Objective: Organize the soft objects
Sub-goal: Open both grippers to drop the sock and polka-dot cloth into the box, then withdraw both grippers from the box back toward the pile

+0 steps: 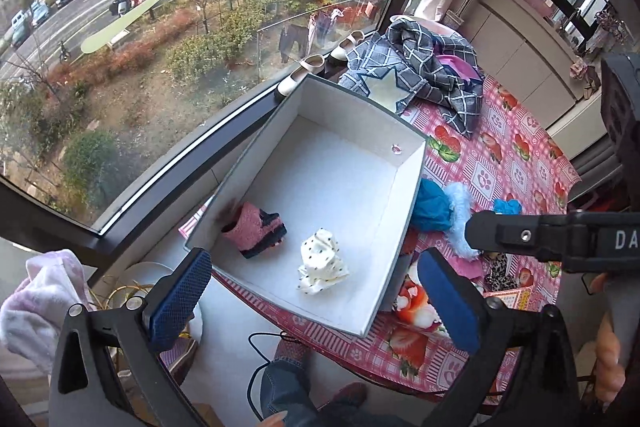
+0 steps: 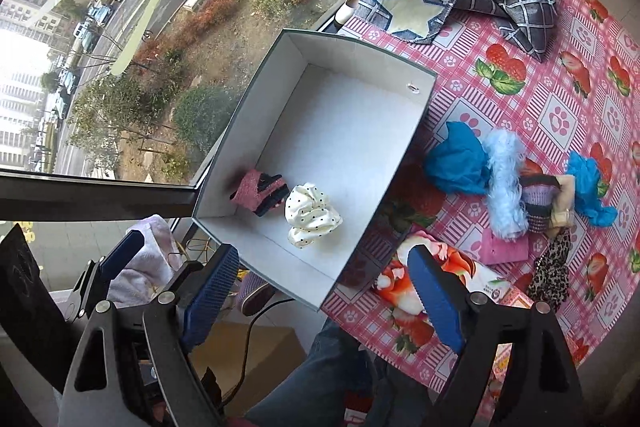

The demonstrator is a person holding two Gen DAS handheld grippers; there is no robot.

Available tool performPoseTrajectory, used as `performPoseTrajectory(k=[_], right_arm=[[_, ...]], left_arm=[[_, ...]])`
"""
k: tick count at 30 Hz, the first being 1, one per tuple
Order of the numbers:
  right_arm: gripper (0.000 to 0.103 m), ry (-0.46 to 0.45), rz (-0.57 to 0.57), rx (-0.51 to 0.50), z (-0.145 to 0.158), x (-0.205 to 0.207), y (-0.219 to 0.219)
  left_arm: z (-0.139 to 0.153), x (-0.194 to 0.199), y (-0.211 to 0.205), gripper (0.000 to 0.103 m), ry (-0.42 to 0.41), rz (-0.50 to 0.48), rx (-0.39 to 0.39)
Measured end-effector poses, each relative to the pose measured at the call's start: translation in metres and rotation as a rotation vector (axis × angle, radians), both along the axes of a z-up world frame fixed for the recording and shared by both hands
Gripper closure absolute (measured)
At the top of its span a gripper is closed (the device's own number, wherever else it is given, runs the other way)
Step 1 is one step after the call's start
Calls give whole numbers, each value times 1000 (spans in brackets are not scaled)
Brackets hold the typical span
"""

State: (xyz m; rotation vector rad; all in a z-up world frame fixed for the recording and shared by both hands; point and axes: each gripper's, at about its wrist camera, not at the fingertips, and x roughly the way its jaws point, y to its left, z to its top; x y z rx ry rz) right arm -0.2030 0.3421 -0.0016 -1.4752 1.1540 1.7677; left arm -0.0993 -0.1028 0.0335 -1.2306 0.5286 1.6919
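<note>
A white box with grey outer walls (image 1: 400,207) (image 2: 400,131) stands at the table's window-side edge. On its floor lie a pink-and-black knitted piece (image 1: 256,229) (image 2: 262,195) and a cream polka-dot scrunchie (image 1: 322,263) (image 2: 310,217). Just above the box's near end, my left gripper (image 1: 314,297) is open and holds nothing. My right gripper (image 2: 322,295) hangs beside it, also open and empty. Its black finger (image 1: 520,235) crosses the left wrist view. Right of the box lies a heap: blue cloth (image 2: 456,159), a light-blue fluffy scrunchie (image 2: 504,183), a pink piece (image 2: 504,247) and a leopard-print one (image 2: 552,271).
A pink strawberry-print cloth (image 2: 520,99) covers the table. A grey checked garment with a star patch (image 1: 412,71) is piled at the far end, with pale shoes (image 1: 304,73) on the sill. A large window is behind the box. A person's jeans leg (image 2: 340,367) is below.
</note>
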Motion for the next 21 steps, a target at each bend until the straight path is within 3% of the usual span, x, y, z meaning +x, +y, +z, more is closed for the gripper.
performPoseTrajectory(k=[2, 10, 21], right_arm=[[0, 20, -3, 1, 9, 20, -9], [0, 82, -76, 4, 39, 100, -33], [0, 122, -157, 23, 64, 174, -50]], left_arm=[[4, 22, -9, 0, 7, -7, -2], [29, 82, -38, 0, 51, -8, 24], [51, 132, -51, 0, 105, -44, 49]])
